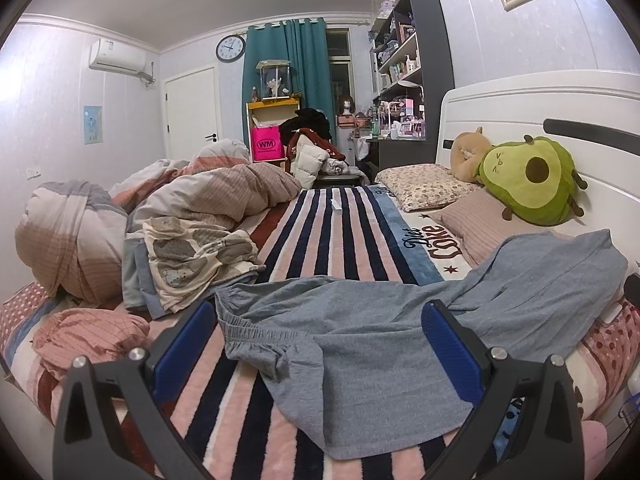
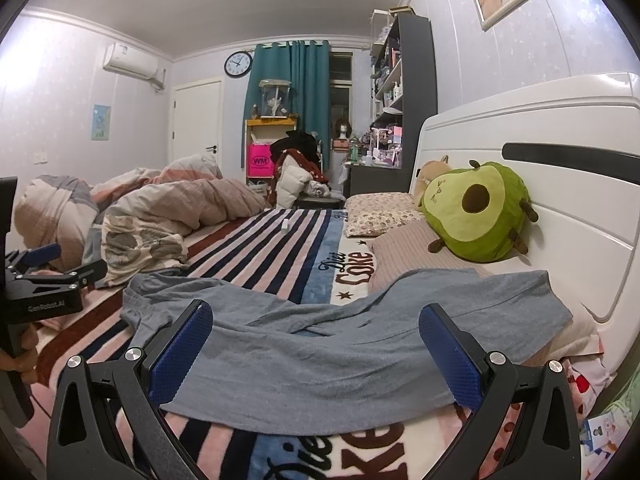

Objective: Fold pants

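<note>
My left gripper (image 1: 320, 344) and right gripper (image 2: 316, 344) hover spread wide, holding nothing, over the pants (image 2: 320, 344) lying rumpled across the bed (image 1: 344, 232), where pinching one layer could skew the fold.

The pants (image 1: 360, 320) (image 2: 320, 344) are soft blue-grey fabric with a gathered elastic waistband. They lie spread lengthwise across the bed's striped blanket, not yet folded. The waistband is bunched and partly turned over at the left end. The legs run to the right, one over the other, their ends resting up on a pillow near the headboard. Loose wrinkles cross the middle.
</note>
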The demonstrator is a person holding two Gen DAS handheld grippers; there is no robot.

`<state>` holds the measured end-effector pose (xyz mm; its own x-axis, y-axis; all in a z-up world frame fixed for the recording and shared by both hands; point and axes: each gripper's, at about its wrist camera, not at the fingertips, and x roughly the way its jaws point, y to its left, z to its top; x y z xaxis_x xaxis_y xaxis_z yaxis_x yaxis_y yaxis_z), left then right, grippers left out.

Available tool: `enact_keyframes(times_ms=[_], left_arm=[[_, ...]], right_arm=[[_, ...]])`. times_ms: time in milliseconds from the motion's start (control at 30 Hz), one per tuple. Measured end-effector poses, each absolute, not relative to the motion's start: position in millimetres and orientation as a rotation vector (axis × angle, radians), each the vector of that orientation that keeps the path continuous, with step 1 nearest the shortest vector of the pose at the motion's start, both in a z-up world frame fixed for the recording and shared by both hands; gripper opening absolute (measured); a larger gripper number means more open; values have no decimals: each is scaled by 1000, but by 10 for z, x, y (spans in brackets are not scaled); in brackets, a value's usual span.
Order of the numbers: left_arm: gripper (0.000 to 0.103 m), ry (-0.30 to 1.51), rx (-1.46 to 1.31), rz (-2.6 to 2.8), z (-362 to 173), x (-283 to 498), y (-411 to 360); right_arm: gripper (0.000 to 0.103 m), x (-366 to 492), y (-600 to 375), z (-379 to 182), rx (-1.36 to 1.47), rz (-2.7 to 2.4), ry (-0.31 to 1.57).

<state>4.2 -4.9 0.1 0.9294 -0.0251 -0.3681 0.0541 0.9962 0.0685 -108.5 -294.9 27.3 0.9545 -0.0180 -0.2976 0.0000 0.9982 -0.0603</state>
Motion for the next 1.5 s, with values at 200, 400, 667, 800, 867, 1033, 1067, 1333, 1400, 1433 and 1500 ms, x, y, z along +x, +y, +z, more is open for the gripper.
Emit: enact_keyframes(times_ms=[200,400,667,800,867,1033,1067,1333,1400,1433,1500], left_arm=[[102,377,76,-41,2,45,-50],[102,377,74,-41,-7,44,-58],[102,384,63,-42,-61,72,-58],[102,388,56,-43,-76,88,-60],[102,391,56,-42,-82,92,-65],[102,393,51,-43,-82,87,-42],[102,392,51,-44,-84,88,-45],[102,396,43,-53,-97,78,-12],[102,396,42,-54,-104,74,-17],[102,397,42,-51,-101,77,-17],[102,400,39,-50,-109,67,-22]], right_arm=[[103,-1061,-2968,243,-58,-7,303],[103,-1107,-2904,311,-56,-5,304],[103,-1100,-2918,299,-55,-5,304],[102,-1101,-2919,299,-55,-5,305],[102,-1100,-2923,298,-54,-6,306],[102,-1100,-2928,296,-52,-5,306],[102,-1107,-2915,305,-51,-5,305],[102,-1089,-2886,313,-51,-6,309],[103,-1093,-2852,317,-53,-7,309],[103,-1094,-2845,320,-53,-7,308],[103,-1088,-2867,311,-49,-6,309]])
